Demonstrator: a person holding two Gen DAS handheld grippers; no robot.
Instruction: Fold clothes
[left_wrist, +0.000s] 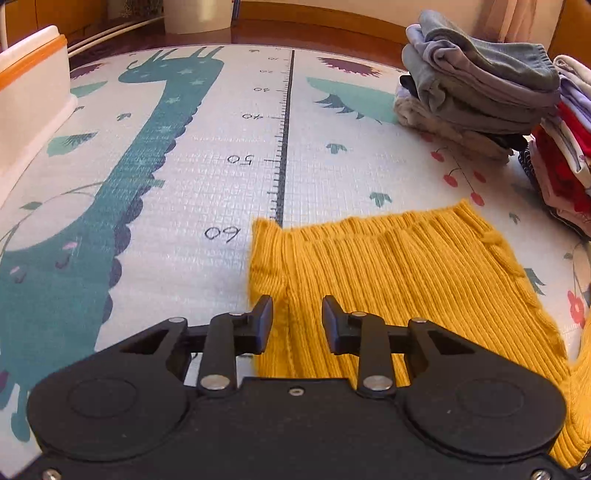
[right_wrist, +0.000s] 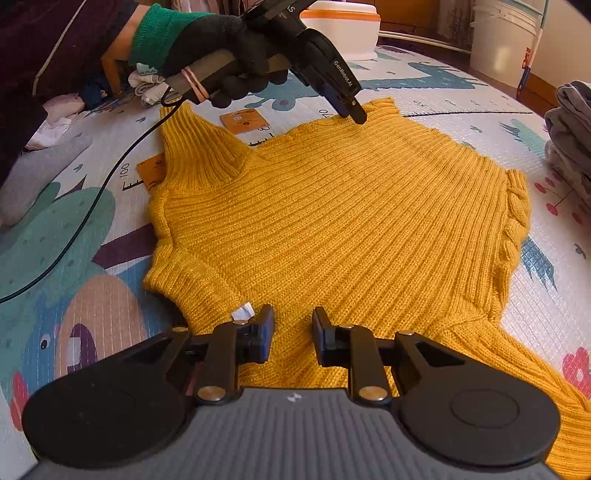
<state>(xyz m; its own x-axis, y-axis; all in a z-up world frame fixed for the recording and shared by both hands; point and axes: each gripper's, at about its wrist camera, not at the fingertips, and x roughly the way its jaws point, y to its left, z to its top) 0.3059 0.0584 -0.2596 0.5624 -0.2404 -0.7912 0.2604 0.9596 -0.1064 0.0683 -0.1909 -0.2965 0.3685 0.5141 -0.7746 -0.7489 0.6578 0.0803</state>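
Observation:
A mustard-yellow ribbed knit sweater (right_wrist: 332, 221) lies spread flat on the play mat, turtleneck collar (right_wrist: 195, 147) at the left, one sleeve trailing to the lower right. In the left wrist view the sweater (left_wrist: 388, 277) shows its hem corner. My left gripper (left_wrist: 297, 314) is open, jaws apart over the sweater's left edge, holding nothing. It also shows in the right wrist view (right_wrist: 354, 110), held by a gloved hand, tip at the sweater's far hem. My right gripper (right_wrist: 293, 325) is open over the sweater's near edge, beside a small white label (right_wrist: 243, 312).
A printed play mat (left_wrist: 184, 166) with a ruler strip covers the floor. Stacks of folded clothes (left_wrist: 480, 92) stand at the right. A white box with an orange rim (left_wrist: 29, 92) stands at the left. Loose garments (right_wrist: 59, 122) and a black cable (right_wrist: 92, 206) lie left of the sweater.

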